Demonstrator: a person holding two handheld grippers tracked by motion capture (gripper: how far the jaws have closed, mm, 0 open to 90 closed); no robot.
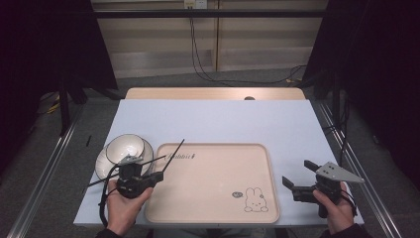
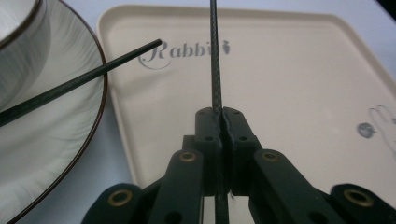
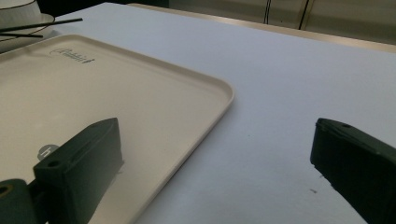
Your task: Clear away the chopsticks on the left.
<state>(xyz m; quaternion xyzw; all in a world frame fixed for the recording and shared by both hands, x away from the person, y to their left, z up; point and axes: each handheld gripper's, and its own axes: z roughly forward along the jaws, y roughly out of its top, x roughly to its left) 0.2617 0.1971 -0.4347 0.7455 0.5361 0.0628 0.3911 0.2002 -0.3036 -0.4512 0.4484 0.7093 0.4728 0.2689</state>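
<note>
Looking down, your beige tray (image 1: 213, 182) fills the table's middle, the plate (image 1: 104, 161) carrying its bowl (image 1: 126, 148) at nine o'clock; your right gripper (image 1: 298, 177) (three o'clock) gapes empty, and your left gripper (image 2: 222, 117) pinches one black chopstick (image 2: 215, 56), another chopstick (image 2: 84, 79) across the plate

the tray (image 1: 213, 198) was pale beige, with dark script lettering (image 2: 184, 52) and a small line-drawn rabbit (image 1: 255, 200). the plate (image 2: 56, 140) was white with a thin brown rim. the rods (image 2: 215, 56) were black, perhaps weave-patterned. the table (image 1: 213, 121) was light bluish-white.
</note>
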